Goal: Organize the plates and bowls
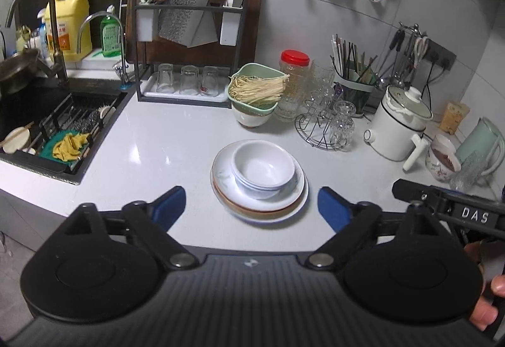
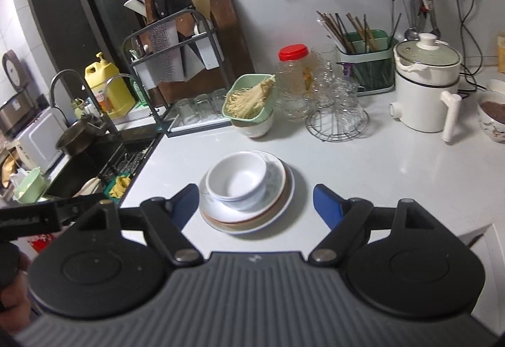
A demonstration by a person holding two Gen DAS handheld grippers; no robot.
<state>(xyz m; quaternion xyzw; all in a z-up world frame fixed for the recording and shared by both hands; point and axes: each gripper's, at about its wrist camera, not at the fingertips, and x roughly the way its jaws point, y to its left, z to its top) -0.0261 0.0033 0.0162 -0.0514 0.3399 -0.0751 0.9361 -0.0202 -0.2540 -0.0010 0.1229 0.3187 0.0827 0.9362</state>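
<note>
White bowls [image 1: 264, 168] sit nested on a stack of plates [image 1: 258, 205] mid-worktop [image 1: 151, 154], likely gathered into one pile for tidy storage. In the left wrist view, the left tool [image 1: 251, 205] is spread wide, empty, short of the pile.

From the right wrist, the right tool [image 2: 256, 203] likewise gapes, touching nothing, the stack just ahead.

Nested white bowls [image 1: 263, 168] are sitting on a stack of white plates [image 1: 258, 189] mid-tabletop [image 1: 164, 141]. Behind them a green basket of noodles [image 1: 255, 88] is resting on a bowl. The dark sink [image 1: 53, 126] is lying left, the white electric pot [image 1: 399, 122] right.
</note>
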